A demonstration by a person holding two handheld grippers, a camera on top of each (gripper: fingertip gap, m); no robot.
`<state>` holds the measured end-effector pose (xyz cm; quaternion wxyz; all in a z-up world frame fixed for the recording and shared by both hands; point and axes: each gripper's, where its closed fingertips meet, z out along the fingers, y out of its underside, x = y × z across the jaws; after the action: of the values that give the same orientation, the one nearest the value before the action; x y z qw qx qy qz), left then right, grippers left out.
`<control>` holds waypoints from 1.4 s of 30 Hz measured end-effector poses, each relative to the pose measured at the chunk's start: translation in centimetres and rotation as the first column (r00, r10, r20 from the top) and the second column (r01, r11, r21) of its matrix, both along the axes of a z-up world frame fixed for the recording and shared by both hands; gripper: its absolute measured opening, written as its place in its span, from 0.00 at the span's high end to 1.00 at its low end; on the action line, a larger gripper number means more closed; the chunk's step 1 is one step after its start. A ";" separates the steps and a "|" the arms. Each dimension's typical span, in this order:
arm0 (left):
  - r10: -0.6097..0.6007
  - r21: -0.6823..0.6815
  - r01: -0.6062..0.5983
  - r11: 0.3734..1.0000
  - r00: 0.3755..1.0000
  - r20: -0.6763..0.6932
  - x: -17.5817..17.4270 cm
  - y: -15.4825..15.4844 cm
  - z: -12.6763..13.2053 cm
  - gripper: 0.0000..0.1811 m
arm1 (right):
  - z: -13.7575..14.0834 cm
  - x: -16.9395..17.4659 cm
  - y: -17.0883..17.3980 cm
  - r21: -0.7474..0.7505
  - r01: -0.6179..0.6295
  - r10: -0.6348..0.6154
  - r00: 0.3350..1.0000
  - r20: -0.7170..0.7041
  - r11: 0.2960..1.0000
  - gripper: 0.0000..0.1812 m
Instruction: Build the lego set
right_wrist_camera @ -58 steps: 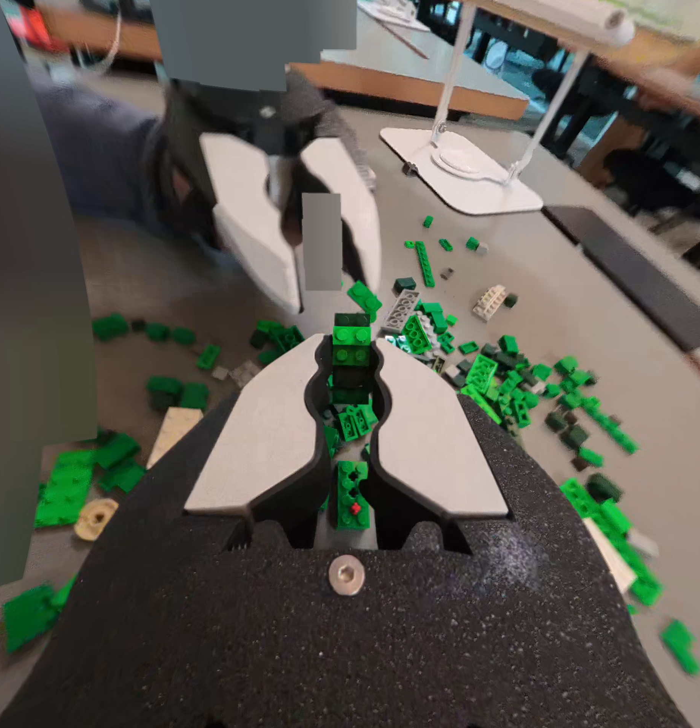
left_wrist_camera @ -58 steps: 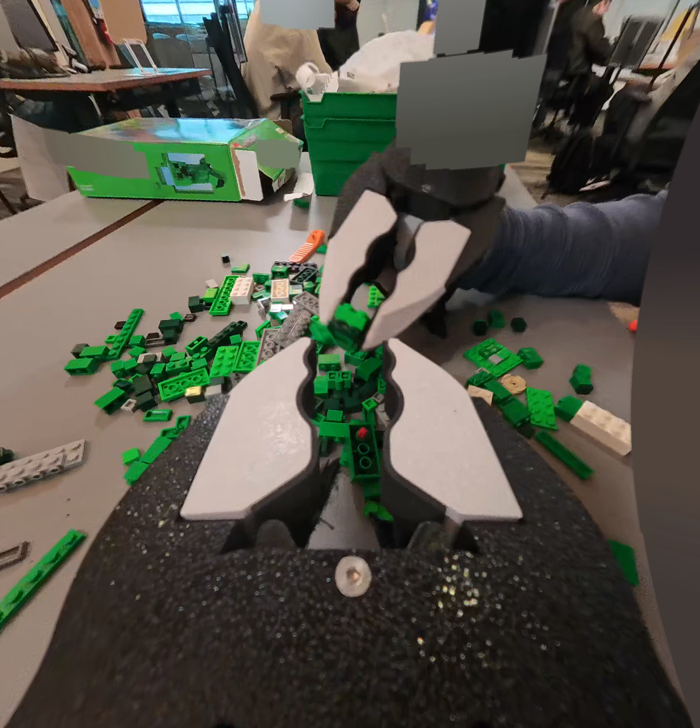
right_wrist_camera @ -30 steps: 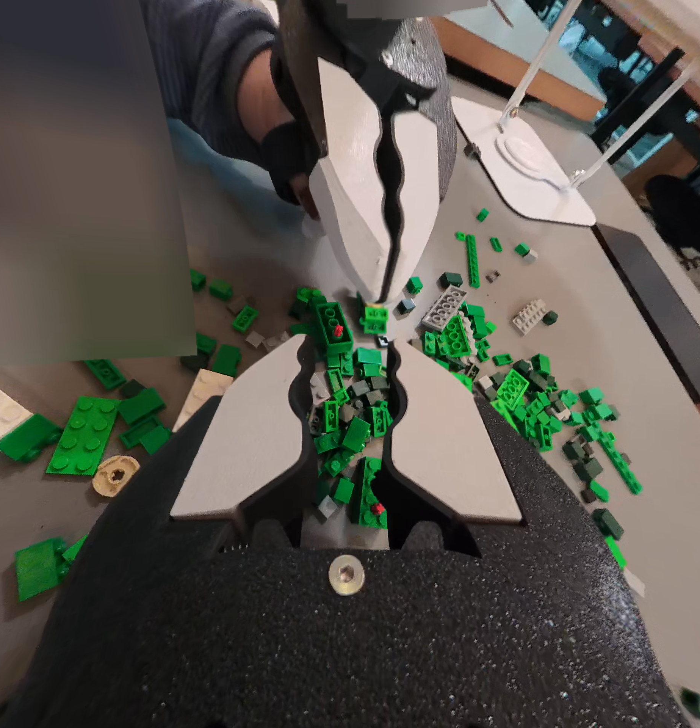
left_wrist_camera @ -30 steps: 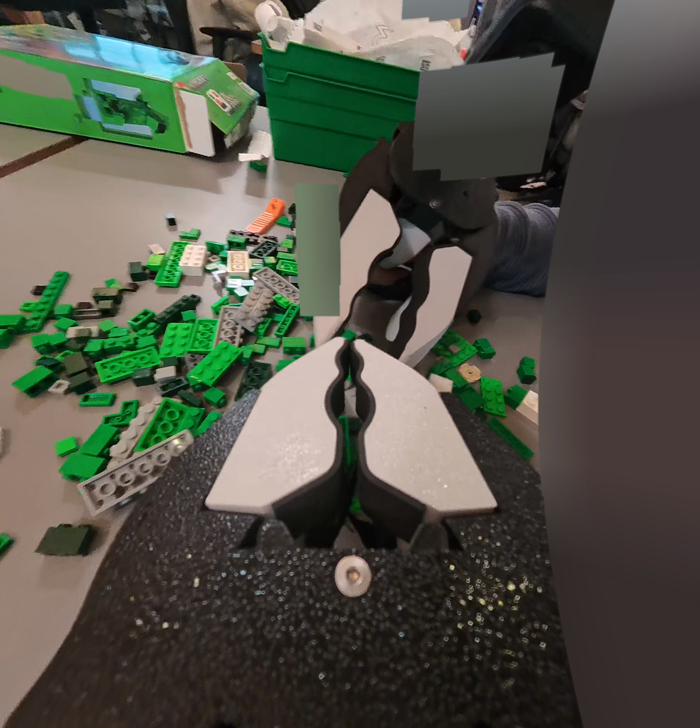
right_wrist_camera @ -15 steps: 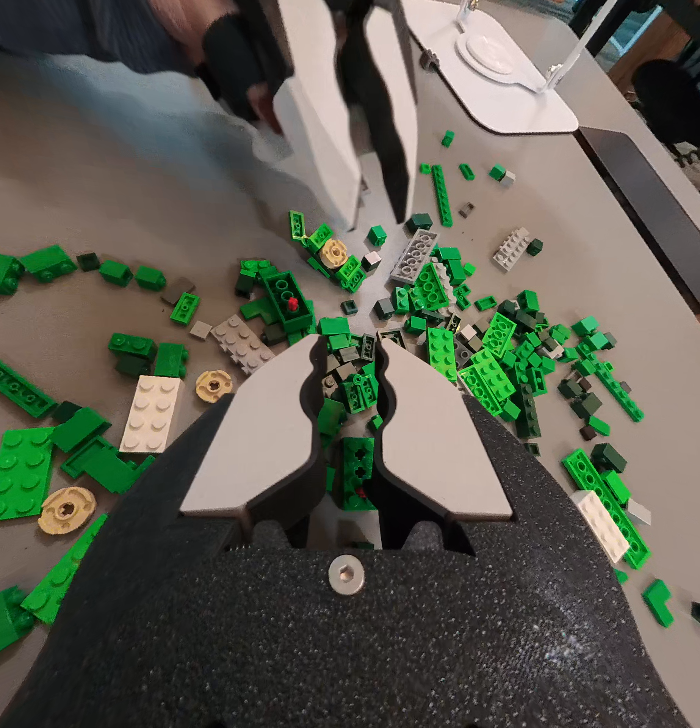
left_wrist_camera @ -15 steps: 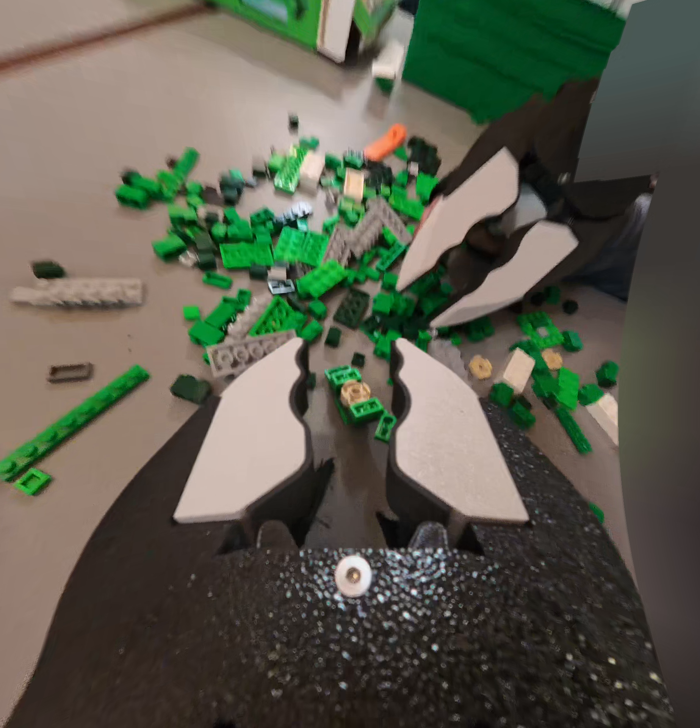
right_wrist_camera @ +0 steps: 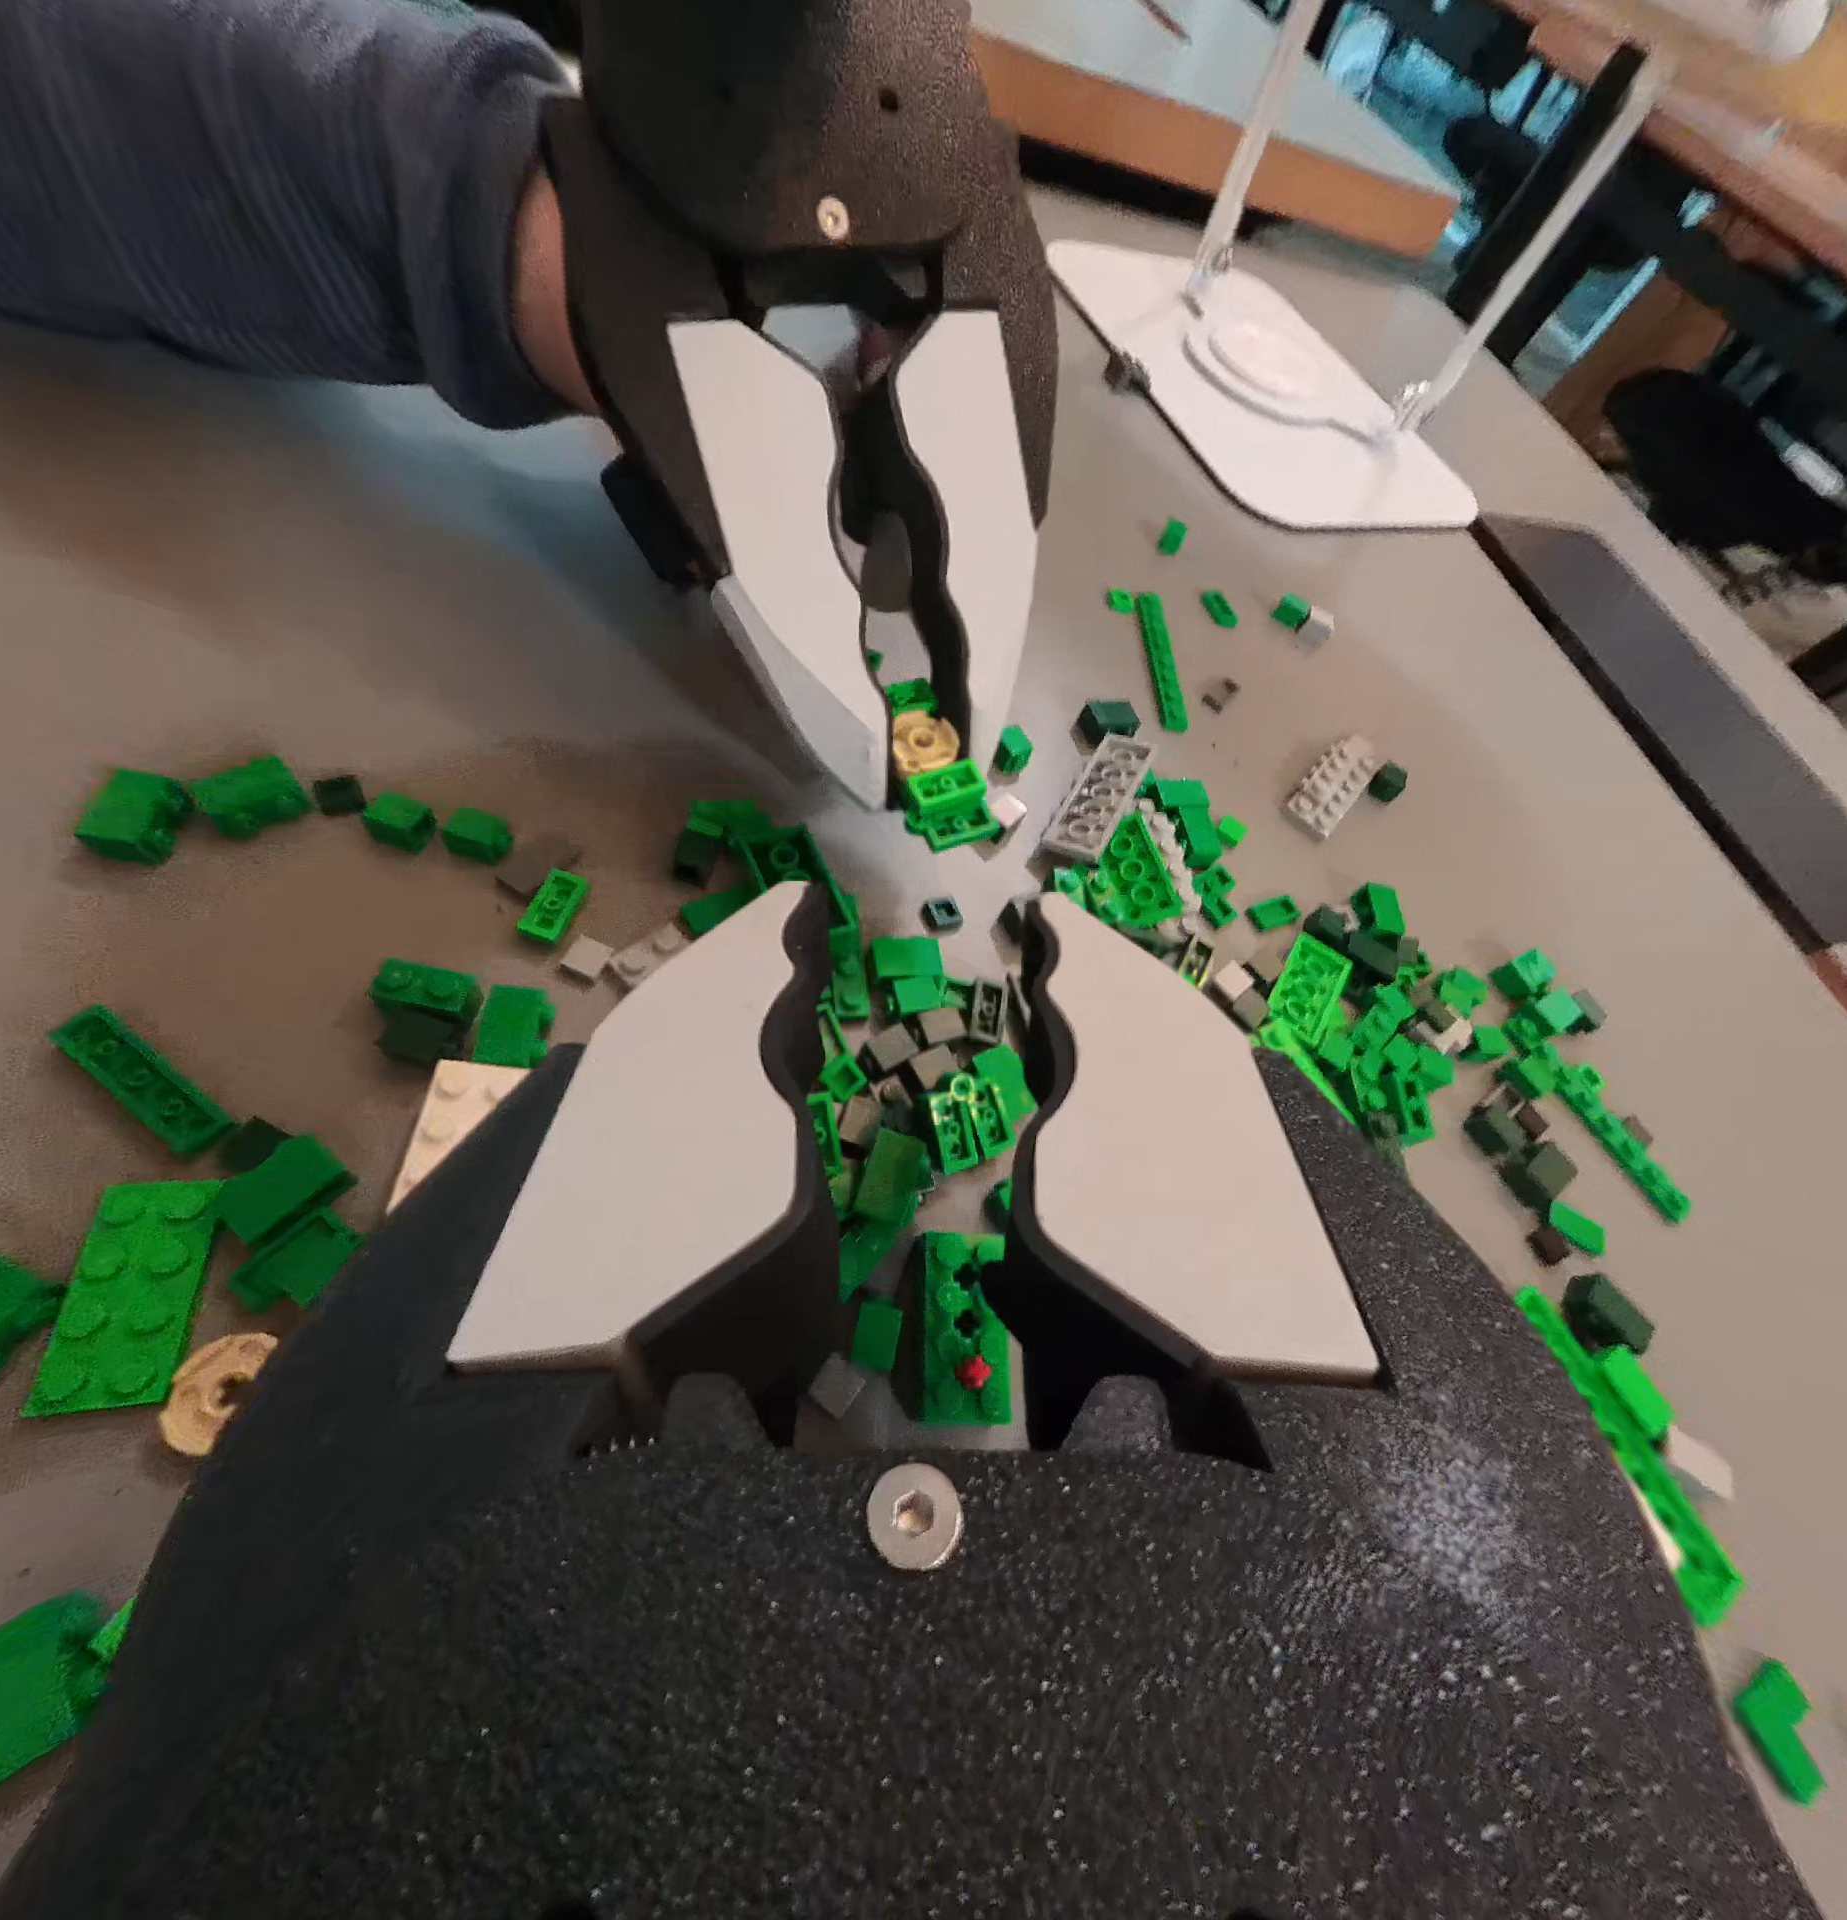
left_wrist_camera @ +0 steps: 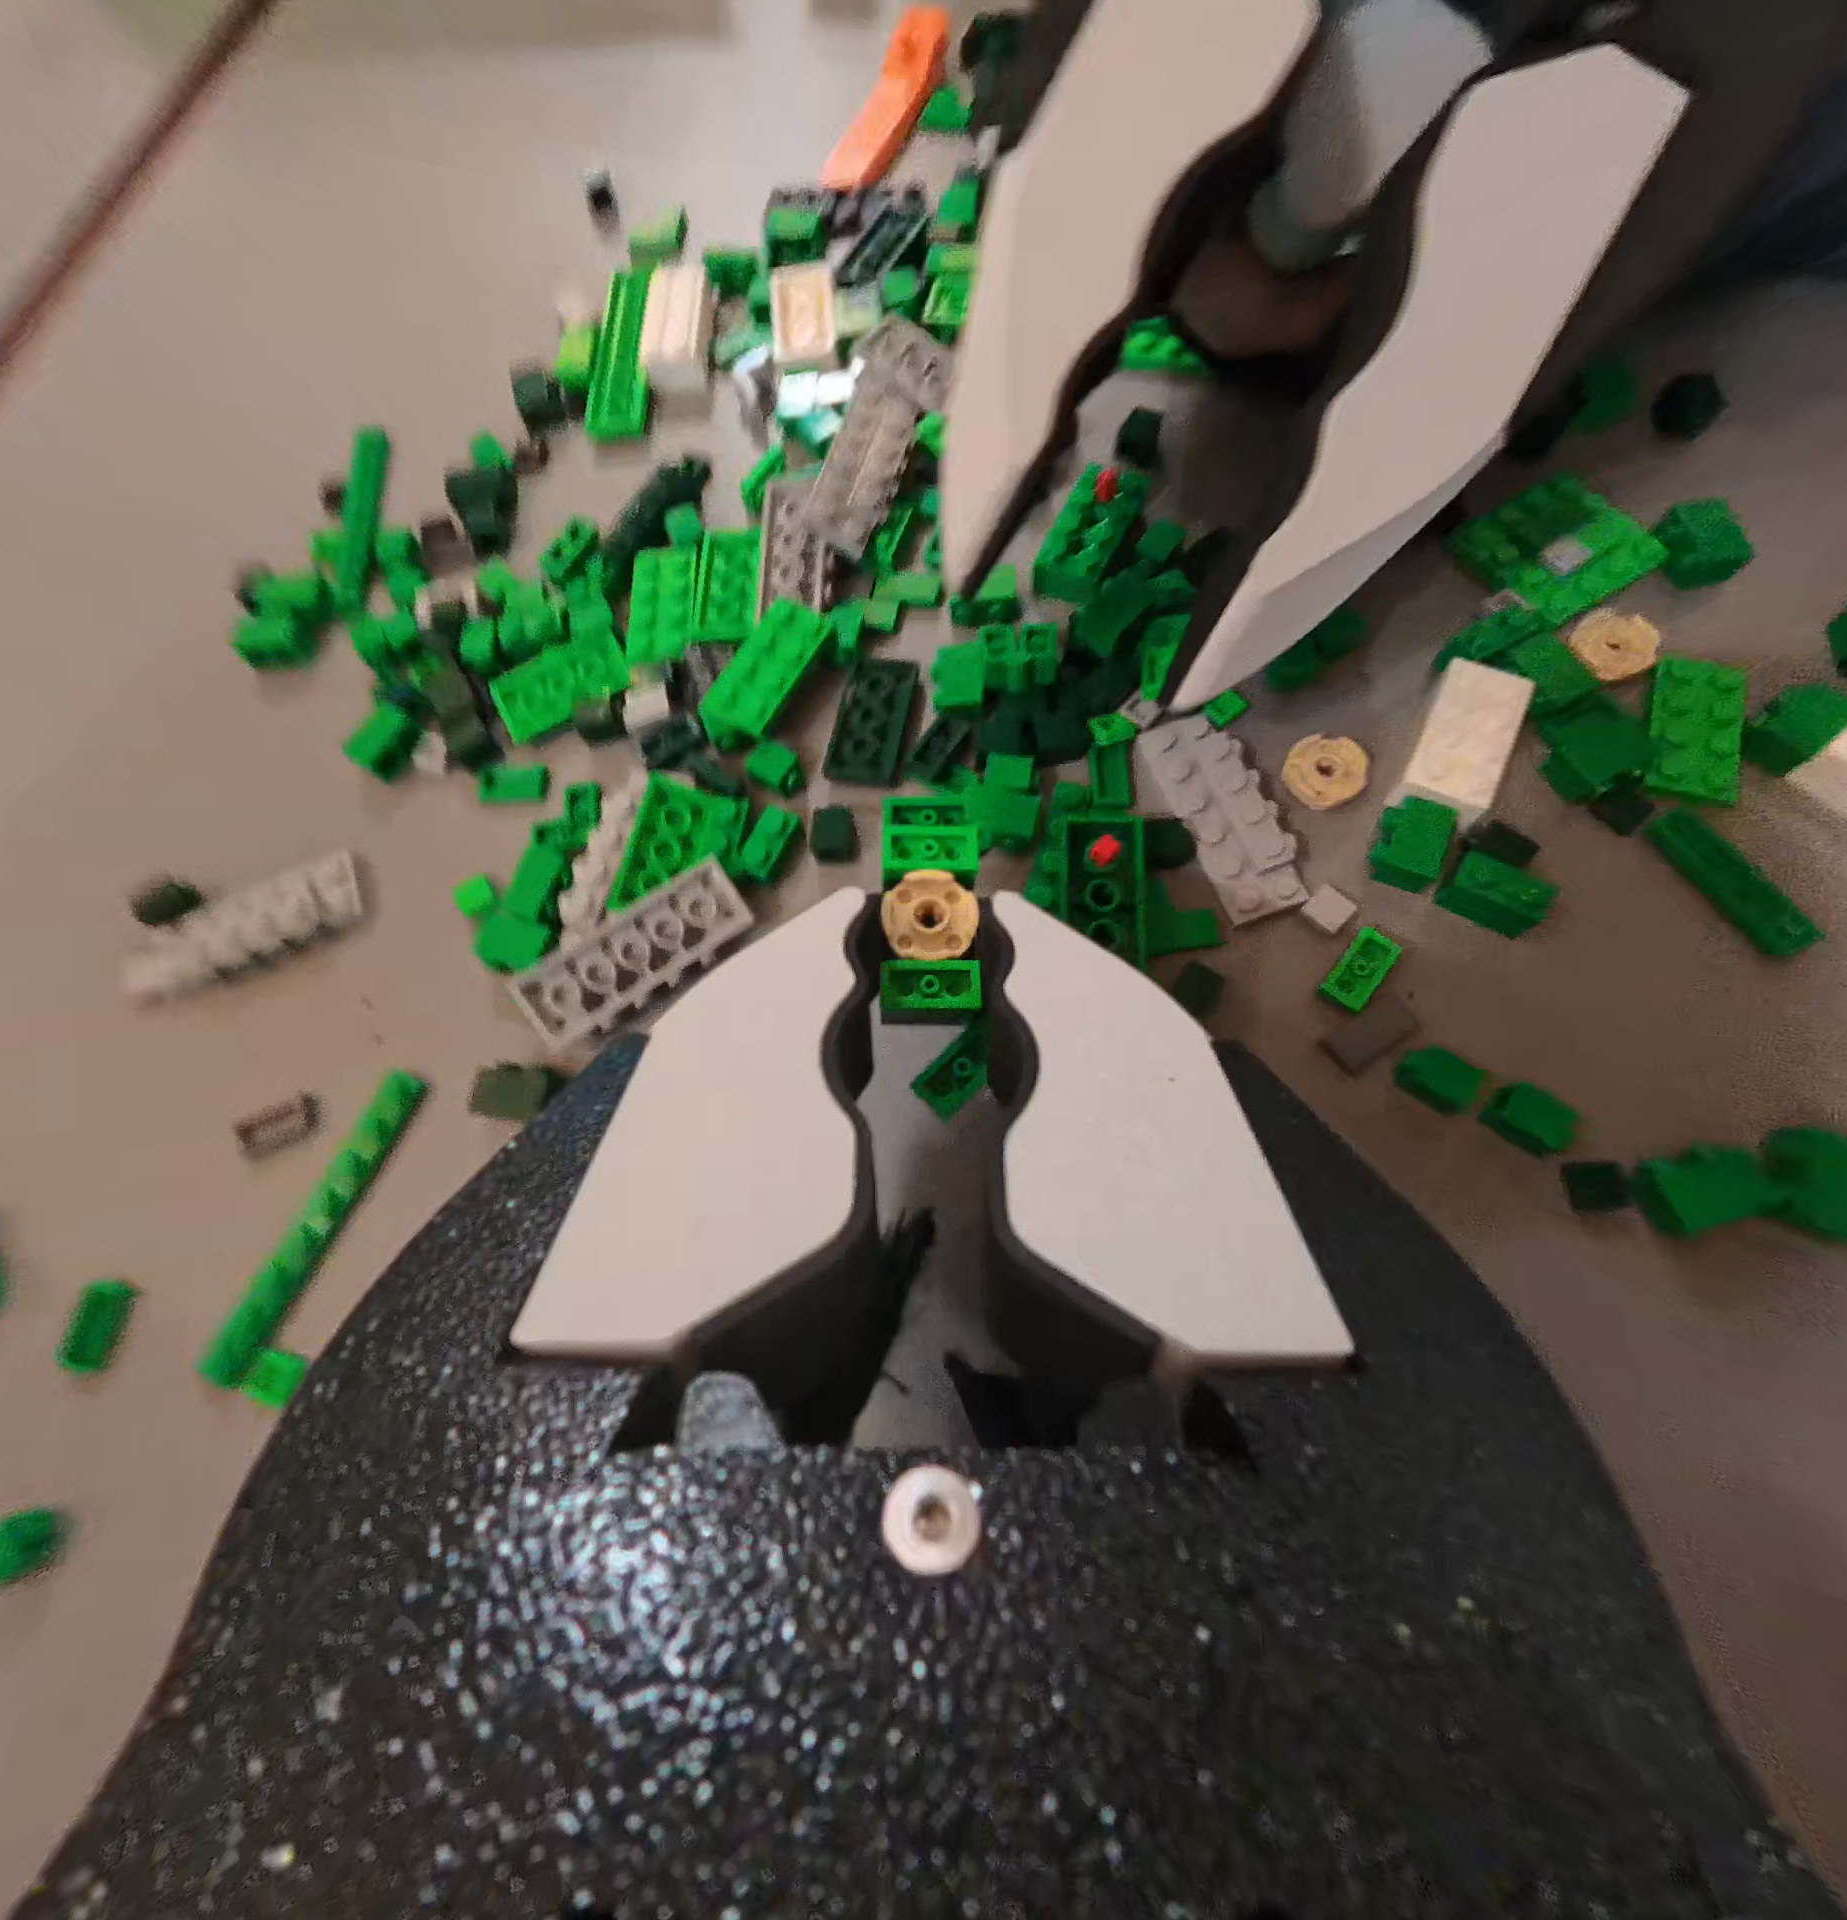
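Loose green, grey and white lego pieces (left_wrist_camera: 690, 644) lie scattered on the grey table (left_wrist_camera: 275, 312). My left gripper (left_wrist_camera: 929, 906) points down at the table, its tips closed around a small build: a tan round piece (left_wrist_camera: 927, 914) on green bricks (left_wrist_camera: 929, 982). It shows the same way in the right wrist view (right_wrist_camera: 924, 753). My right gripper (right_wrist_camera: 924, 902) is open and empty, hovering over the pile. In the left wrist view it (left_wrist_camera: 1080, 634) stands just beyond the left one. A green brick with a red stud (left_wrist_camera: 1101, 883) lies beside the left tips.
An orange brick separator (left_wrist_camera: 888, 114) lies at the far edge of the pile. A white stand base (right_wrist_camera: 1262, 416) and a dark mat (right_wrist_camera: 1677, 707) are at the far right. Tan round pieces (left_wrist_camera: 1324, 769) and a white brick (left_wrist_camera: 1470, 727) lie to the right. A sleeve (right_wrist_camera: 223, 187) reaches in.
My left gripper opened, dropped toward the table and closed onto the tan-and-green build. My right gripper let go of its green stack earlier and now hovers open, closer to the left one.
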<state>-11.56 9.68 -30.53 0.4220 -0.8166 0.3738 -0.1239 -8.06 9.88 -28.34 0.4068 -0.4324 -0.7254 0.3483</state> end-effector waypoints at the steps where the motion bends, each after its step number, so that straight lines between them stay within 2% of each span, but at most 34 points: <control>1: -0.033 0.067 0.036 0.997 0.998 -0.051 0.4 0.0 0.5 0.90 | 0.2 -0.1 -0.2 0.044 -0.006 0.007 1.000 -0.017 0.999 0.79; 4: -0.110 0.179 0.148 0.973 0.972 -0.206 1.8 -0.5 0.9 0.90 | 0.1 -0.1 -1.0 0.213 -0.033 0.039 0.999 -0.028 0.977 0.81; 7: -0.172 0.184 0.219 0.958 0.956 -0.239 3.4 -1.1 0.8 0.90 | -0.6 -0.3 -1.8 0.329 -0.060 0.063 0.998 0.001 0.942 0.85; 9: -0.175 0.184 0.228 0.956 0.948 -0.266 3.5 -1.1 0.6 0.90 | -0.9 -0.3 -1.9 0.351 -0.071 0.068 0.997 0.021 0.934 0.90; 14: -0.197 0.229 0.256 0.939 0.947 -0.253 3.9 -1.3 1.1 0.90 | -0.5 0.0 -2.1 0.288 -0.087 0.086 0.996 0.017 0.954 0.91; 20: -0.249 0.198 0.286 0.938 0.949 -0.192 4.4 -1.7 0.8 0.90 | -0.9 0.5 -2.6 0.300 -0.140 0.131 0.990 0.051 0.943 0.88; 23: -0.269 0.201 0.302 0.932 0.947 -0.176 4.7 -1.9 0.8 0.90 | -0.9 0.7 -2.8 0.270 -0.157 0.144 0.987 0.069 0.950 0.91; 27: -0.233 0.173 0.248 0.953 0.967 -0.104 4.6 -1.6 0.8 0.89 | -0.7 0.9 -2.3 0.269 -0.146 0.133 0.989 0.064 0.952 0.91; 29: -0.201 0.153 0.219 0.964 0.972 -0.126 4.0 -1.2 0.2 0.84 | -0.7 0.9 -2.1 0.282 -0.138 0.125 0.990 0.066 0.949 0.91; 30: -0.216 0.154 0.235 0.960 0.968 -0.131 4.1 -1.4 0.1 0.88 | -0.7 0.9 -2.1 0.280 -0.137 0.124 0.990 0.062 0.950 0.91; 33: -0.202 0.182 0.237 0.954 0.961 -0.191 3.9 -1.2 0.1 0.89 | -0.5 0.9 -2.2 0.273 -0.130 0.123 0.992 0.043 0.953 0.91; 36: -0.195 0.191 0.233 0.954 0.960 -0.200 3.9 -1.2 0.4 0.89 | -0.8 0.8 -2.0 0.281 -0.120 0.106 0.992 0.065 0.952 0.88; 38: -0.196 0.195 0.237 0.952 0.959 -0.206 3.9 -1.2 0.4 0.89 | -0.9 0.8 -2.1 0.265 -0.131 0.117 0.991 0.069 0.955 0.89; 40: -0.193 0.220 0.240 0.945 0.957 -0.216 3.9 -1.1 0.6 0.89 | -0.7 0.8 -2.1 0.230 -0.128 0.116 0.991 0.065 0.965 0.90; 42: -0.198 0.247 0.243 0.938 0.961 -0.195 4.1 -1.1 1.1 0.89 | 0.0 1.0 -2.1 0.118 -0.121 0.116 0.992 0.050 0.986 0.90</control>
<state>-7.45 8.58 -29.47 0.4792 -0.7122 0.5105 -0.0498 -7.09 7.82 -28.37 0.3951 -0.3707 -0.7781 0.3179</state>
